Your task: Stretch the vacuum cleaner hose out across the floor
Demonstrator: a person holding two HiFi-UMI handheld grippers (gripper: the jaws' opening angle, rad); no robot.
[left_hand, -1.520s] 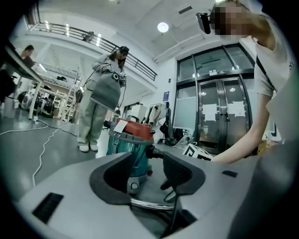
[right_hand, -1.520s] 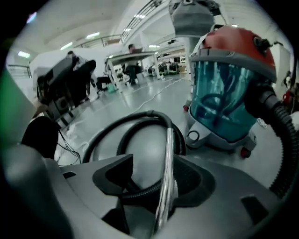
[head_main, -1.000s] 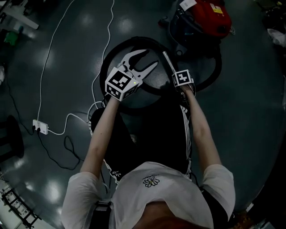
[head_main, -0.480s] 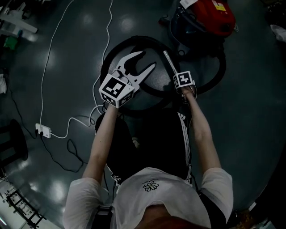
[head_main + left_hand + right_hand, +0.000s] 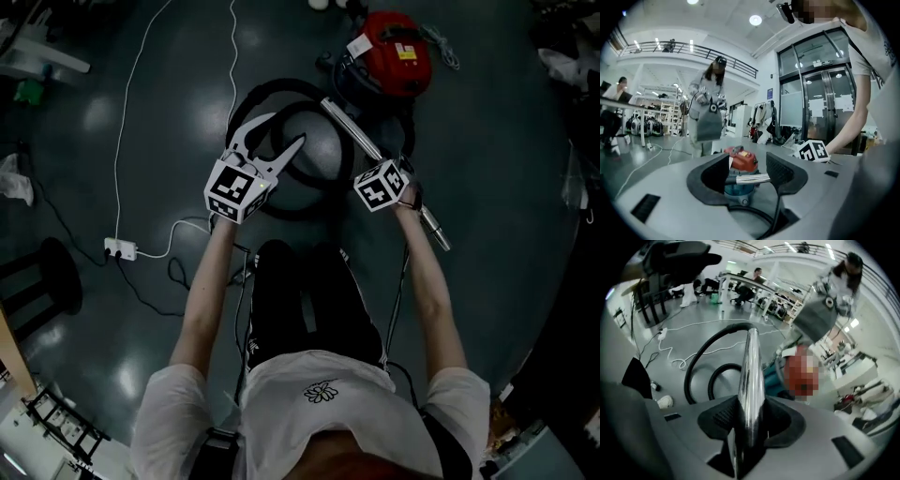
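The right gripper [image 5: 751, 416], its 2 jaws just closing, clamps the chrome wand [image 5: 750, 371], while the left gripper [image 5: 747, 163], jaws just widening, holds nothing, above the black hose [image 5: 700, 355] coiled on the floor [image 5: 497, 187] beside the red vacuum cleaner [image 5: 398, 56].

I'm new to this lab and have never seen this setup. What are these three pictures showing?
No robot here: a person holds a two-jaw gripper in each hand. One picture looks down from a head camera; the other two look along each gripper's jaws. On the floor sit a red vacuum cleaner, its coiled black hose and a white cable with a power strip. The right gripper, its jaws just closing, clamps the hose's shiny metal tube. The left gripper is empty; its jaws have just been opening.
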